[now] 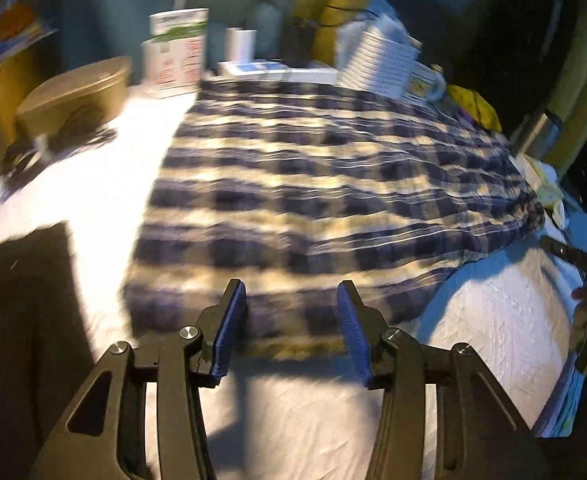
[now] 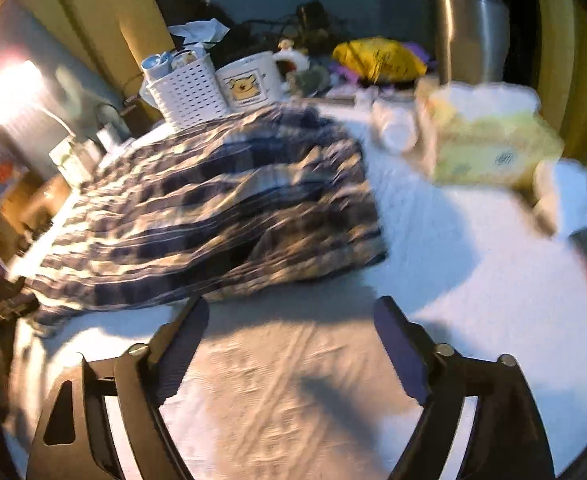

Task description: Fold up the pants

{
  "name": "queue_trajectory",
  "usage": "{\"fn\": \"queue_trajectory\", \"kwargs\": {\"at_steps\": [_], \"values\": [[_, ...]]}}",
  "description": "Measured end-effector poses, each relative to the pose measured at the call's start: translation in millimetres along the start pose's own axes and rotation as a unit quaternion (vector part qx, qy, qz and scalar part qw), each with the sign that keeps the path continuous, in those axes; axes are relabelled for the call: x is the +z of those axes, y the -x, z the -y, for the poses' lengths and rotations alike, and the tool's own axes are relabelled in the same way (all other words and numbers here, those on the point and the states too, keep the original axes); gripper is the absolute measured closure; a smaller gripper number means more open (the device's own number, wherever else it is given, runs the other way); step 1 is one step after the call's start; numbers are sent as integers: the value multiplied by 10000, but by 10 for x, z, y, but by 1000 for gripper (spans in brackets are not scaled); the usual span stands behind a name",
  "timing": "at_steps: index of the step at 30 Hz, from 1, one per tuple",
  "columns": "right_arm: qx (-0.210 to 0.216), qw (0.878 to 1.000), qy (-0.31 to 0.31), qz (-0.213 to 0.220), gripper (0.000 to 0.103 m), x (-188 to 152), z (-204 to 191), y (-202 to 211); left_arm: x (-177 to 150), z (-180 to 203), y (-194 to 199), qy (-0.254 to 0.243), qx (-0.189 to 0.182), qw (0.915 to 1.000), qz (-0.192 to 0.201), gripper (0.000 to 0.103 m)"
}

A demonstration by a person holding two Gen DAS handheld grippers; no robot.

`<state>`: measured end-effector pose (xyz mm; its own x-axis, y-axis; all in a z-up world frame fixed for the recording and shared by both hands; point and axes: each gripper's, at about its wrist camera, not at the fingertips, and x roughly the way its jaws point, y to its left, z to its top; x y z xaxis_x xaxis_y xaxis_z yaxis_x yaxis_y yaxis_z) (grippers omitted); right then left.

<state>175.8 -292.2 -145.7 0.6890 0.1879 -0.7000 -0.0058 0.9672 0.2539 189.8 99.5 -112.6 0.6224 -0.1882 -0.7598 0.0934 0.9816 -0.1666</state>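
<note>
Lying flat across the middle of the white textured desk cover (image 1: 301, 420), the blue-and-cream plaid cloth pants (image 1: 313, 200) are loose: left gripper (image 1: 291, 320) half spread at their near hem, right gripper (image 2: 293, 344) wide, empty. Pinching one layer could skew the fold, and dragging fabric toward the far edge might topple the white perforated plastic basket (image 2: 189, 94) or cartoon-bear mug (image 2: 249, 84).

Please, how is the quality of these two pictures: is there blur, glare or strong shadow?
Left wrist view: the plaid pants are smeared by motion blur, the white cloth on the left is overexposed, and the edges bend from the fisheye. Right wrist view: a lamp glares at left, the tissue box is blurred, and tool shadows fall on the cloth.
</note>
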Motion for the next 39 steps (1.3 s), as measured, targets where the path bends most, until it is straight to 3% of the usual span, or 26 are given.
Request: {"fn": "queue_trajectory", "kwargs": {"at_steps": [8, 17, 19, 20, 22, 25, 31, 39], "values": [[393, 9983, -370, 199, 17, 109, -95, -160, -216, -302, 272, 489, 303, 9982, 145, 56], [805, 9869, -1303, 508, 19, 424, 62, -409, -172, -389, 194, 696, 507, 9962, 120, 56], [800, 9852, -1424, 512, 40, 476, 105, -453, -158, -373, 195, 683, 528, 9962, 127, 56], [816, 9839, -1512, 486, 46, 498, 145, -488, -150, -367, 196, 677, 535, 9962, 130, 56], [881, 9818, -1617, 456, 73, 521, 220, -533, -133, -361, 181, 667, 566, 9961, 115, 56], [989, 9796, -1679, 482, 89, 511, 305, -522, -105, -358, 146, 650, 619, 9959, 72, 56], [688, 9877, -1207, 716, 95, 531, 334, -232, -49, -280, 133, 499, 616, 9968, 59, 56], [279, 9885, -1020, 1082, 95, 609, 566, 319, -3, -67, 84, 222, 300, 9993, 67, 56]]}}
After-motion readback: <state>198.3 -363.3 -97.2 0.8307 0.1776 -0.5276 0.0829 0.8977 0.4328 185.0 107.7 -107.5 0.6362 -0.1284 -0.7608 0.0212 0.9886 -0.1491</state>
